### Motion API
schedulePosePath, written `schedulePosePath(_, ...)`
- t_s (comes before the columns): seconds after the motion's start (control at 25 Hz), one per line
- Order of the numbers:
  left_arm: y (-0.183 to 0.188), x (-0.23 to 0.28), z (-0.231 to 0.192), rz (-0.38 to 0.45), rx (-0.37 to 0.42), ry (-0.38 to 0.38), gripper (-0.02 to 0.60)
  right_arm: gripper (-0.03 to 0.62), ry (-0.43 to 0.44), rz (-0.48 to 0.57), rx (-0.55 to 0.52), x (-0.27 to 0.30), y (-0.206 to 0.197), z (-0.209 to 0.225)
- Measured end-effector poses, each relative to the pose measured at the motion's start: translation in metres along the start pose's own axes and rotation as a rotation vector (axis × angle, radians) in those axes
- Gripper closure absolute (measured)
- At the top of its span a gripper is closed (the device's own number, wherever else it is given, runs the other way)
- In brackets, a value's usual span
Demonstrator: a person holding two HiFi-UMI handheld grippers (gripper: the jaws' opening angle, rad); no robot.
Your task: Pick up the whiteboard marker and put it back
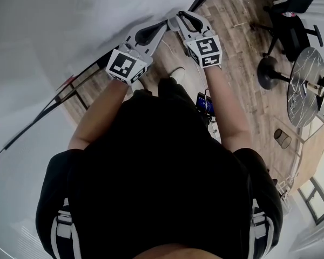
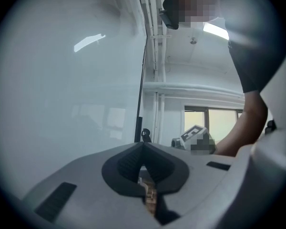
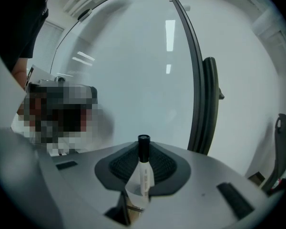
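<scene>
While the right hand-held gripper (image 3: pixel 143 157) pinches the whiteboard marker (image 3: pixel 144 174), black cap foremost, close before the whiteboard (image 3: pixel 133 66), and the left hand-held gripper (image 2: pixel 144 150) is pressed together on nothing, the pickup appears done and only the putting back is left.

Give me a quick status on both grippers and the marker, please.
Left gripper shut, empty. Right gripper shut on whiteboard marker, black cap pointing forward. Whiteboard ahead; nothing seen in the way.
</scene>
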State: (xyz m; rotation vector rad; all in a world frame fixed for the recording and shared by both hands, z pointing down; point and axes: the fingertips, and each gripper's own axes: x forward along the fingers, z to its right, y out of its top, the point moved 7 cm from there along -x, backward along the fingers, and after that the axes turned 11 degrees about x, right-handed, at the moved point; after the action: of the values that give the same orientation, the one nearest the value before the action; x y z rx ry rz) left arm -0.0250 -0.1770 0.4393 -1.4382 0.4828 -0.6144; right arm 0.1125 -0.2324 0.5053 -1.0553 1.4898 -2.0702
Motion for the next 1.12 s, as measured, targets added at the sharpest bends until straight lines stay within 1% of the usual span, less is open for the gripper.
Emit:
schedulePosePath(0.44,-0.005,0.008,0.0,-0.007,-0.01,-0.008,0.578,0.531,0.001,-0.085,0.011,0.019,-0.029,0.006)
schedulePosePath(0.56,-0.004,0.006,0.002,-0.013,-0.003,-0.008,0.578,0.53,0.001,-0.106,0.014,0.022,-0.037,0.007)
schedulePosePath(1.12,-0.002,0.002,-0.005,-0.027,-0.002,0.006,0.578,0.525,-0.013,-0.133,0.026,0.03,-0.037,0.012)
